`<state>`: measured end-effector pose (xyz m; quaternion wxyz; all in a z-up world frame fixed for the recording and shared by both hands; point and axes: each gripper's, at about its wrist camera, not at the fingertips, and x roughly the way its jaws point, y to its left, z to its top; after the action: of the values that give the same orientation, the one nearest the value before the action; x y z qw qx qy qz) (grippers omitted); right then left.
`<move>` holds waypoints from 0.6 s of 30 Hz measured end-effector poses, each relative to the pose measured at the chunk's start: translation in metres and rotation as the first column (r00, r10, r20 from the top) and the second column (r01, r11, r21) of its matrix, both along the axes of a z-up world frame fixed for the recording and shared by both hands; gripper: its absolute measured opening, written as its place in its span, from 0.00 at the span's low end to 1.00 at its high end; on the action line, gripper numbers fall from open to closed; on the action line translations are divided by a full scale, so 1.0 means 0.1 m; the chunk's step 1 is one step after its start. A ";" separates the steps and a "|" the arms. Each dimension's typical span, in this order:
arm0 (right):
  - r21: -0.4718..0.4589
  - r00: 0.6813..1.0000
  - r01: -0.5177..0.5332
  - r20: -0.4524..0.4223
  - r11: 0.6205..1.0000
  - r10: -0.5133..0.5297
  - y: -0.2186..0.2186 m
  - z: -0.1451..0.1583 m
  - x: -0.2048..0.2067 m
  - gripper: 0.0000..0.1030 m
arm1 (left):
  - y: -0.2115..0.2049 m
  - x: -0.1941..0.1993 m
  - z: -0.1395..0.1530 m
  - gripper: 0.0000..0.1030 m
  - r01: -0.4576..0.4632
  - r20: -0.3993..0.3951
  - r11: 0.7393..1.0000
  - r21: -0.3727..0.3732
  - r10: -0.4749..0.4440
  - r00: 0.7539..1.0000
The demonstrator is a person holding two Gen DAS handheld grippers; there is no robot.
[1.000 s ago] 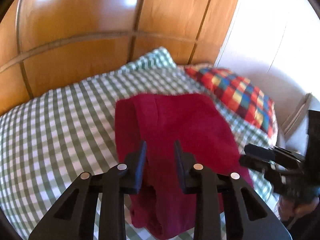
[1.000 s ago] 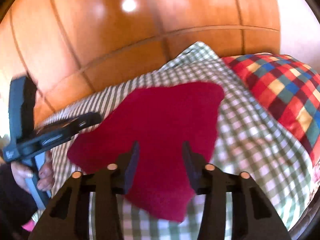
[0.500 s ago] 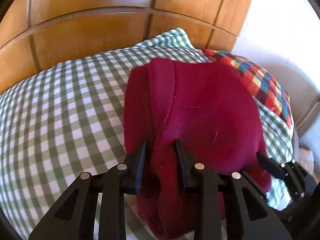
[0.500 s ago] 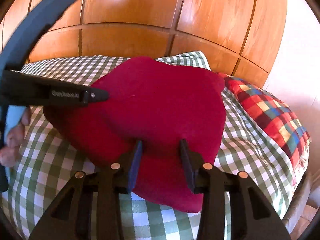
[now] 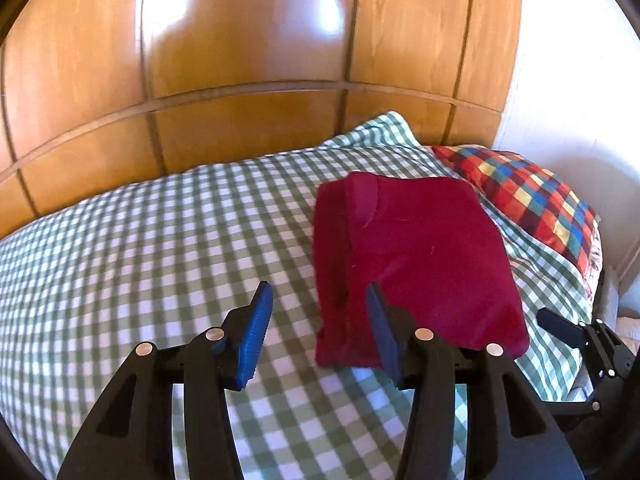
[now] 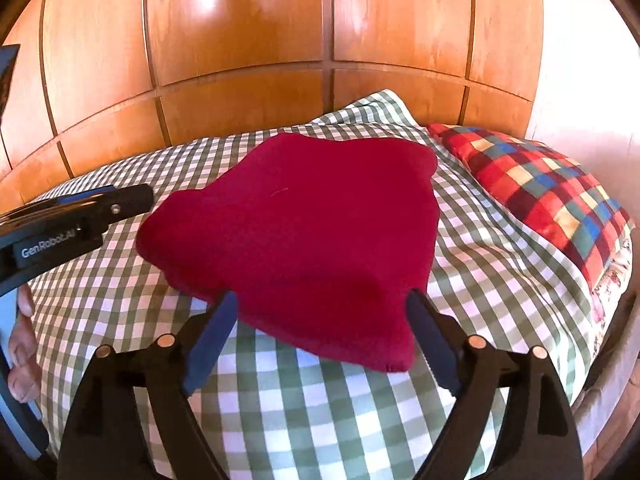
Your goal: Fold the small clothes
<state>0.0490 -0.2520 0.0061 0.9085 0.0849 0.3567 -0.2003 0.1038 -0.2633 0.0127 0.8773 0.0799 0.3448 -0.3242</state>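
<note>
- Red garment (image 5: 416,256) lies folded on the green-check bedspread (image 5: 160,264), near the plaid pillow (image 5: 532,204) at the wall end.
- Long axis runs from the grippers toward the wooden headboard (image 5: 248,64); near short edge faces both tools.
- Look: rough rectangle, soft fleece-like cloth, a doubled layer along its left side in the left view; probably one fold still to go, though layers are hard to count.
- Right gripper (image 6: 320,344) is nearer: near edge sits between its jaws, which have just been opening and now stand wide, not pinching.
- Left gripper (image 5: 320,332) sits off the left edge: jaws have just been opening, spread halfway, holding nothing; right pad overlaps the cloth edge in view, contact unclear.
</note>
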 end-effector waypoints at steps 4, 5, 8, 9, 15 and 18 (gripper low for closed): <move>0.000 0.999 0.027 0.022 1.000 -0.027 0.05 0.11 -0.08 0.90 | 0.16 -0.12 0.11 0.66 -0.047 0.045 0.999 -0.009 0.047 0.998; 0.004 0.999 0.037 0.028 0.999 -0.037 0.06 0.14 -0.10 0.91 | 0.18 -0.15 0.13 0.66 -0.053 0.055 0.999 -0.009 0.053 0.997; 0.007 0.997 0.067 0.040 0.998 -0.068 0.08 0.20 -0.16 0.93 | 0.26 -0.24 0.20 0.71 -0.066 0.075 0.998 -0.005 0.066 0.995; 0.009 0.996 0.082 0.047 0.997 -0.082 0.09 0.23 -0.19 0.93 | 0.28 -0.27 0.22 0.73 -0.071 0.083 0.997 -0.008 0.072 0.994; -0.009 0.985 0.158 0.066 0.987 -0.157 0.13 0.33 -0.31 0.97 | 0.40 -0.44 0.29 0.83 -0.089 0.114 0.996 -0.013 0.090 0.989; -0.018 0.977 0.200 0.075 0.980 -0.199 0.15 0.38 -0.36 0.97 | 0.44 -0.51 0.31 0.87 -0.101 0.123 0.995 -0.018 0.102 0.987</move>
<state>0.0134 -0.2371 0.0445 0.8973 0.1157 0.3103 -0.2918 0.0533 -0.2193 0.0440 0.9128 0.0770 0.2915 -0.2754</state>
